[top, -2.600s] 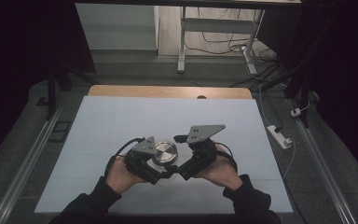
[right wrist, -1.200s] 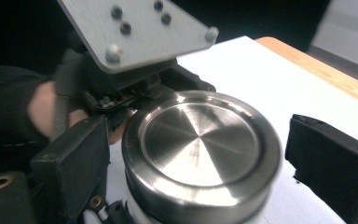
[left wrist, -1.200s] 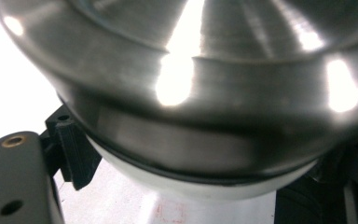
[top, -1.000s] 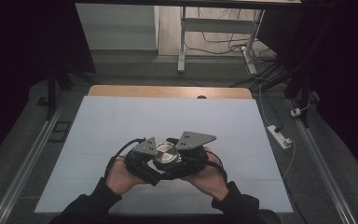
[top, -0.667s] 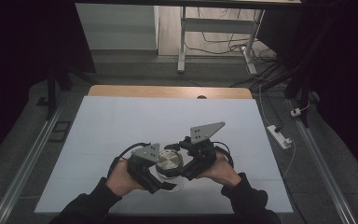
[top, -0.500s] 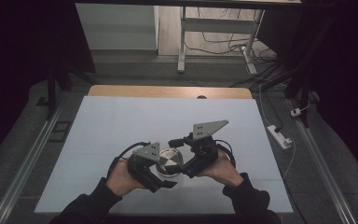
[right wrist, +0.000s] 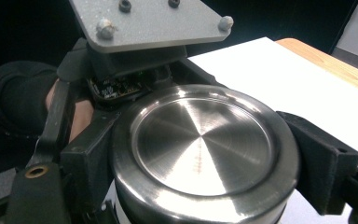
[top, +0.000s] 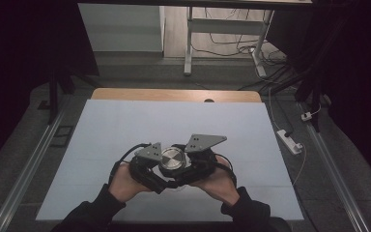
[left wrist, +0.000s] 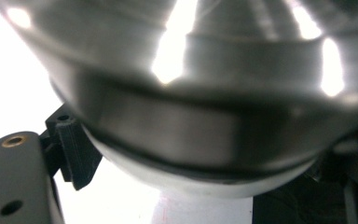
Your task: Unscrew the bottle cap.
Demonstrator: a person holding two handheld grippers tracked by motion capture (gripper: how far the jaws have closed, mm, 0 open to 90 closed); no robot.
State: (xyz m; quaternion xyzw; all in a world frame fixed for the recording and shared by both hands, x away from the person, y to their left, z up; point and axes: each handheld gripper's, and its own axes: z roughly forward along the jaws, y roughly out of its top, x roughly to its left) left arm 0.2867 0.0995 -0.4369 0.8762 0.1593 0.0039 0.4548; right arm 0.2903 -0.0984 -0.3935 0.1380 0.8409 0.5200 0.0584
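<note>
So we're looking at a round metal tin, brushed steel with a shiny lid that has a raised rim and a flat, slightly sunken middle. In the right gripper view the lid is showing fine circular brushing that's catching the light in a fan pattern, and the side wall below it is smooth and rounded. The lid is sitting on it, so we can't tell what's inside, if anything.

It's sitting between our two hands, low and a bit left of centre over the pale tabletop, close to our edge. We can't tell whether it's touching the surface or hanging just above it.

The left tool is clamping down on the tin as tight as it goes. In the left gripper view the steel wall is right up against the camera, blurry and full of glare, with one black jaw peeking out at the lower left.

The right tool is gripping it from the other side. Its jaws have just been opening and closing again, and now the black pads are pressing on both flanks of the tin, with the left tool's grey plate sitting just behind the lid.
</note>
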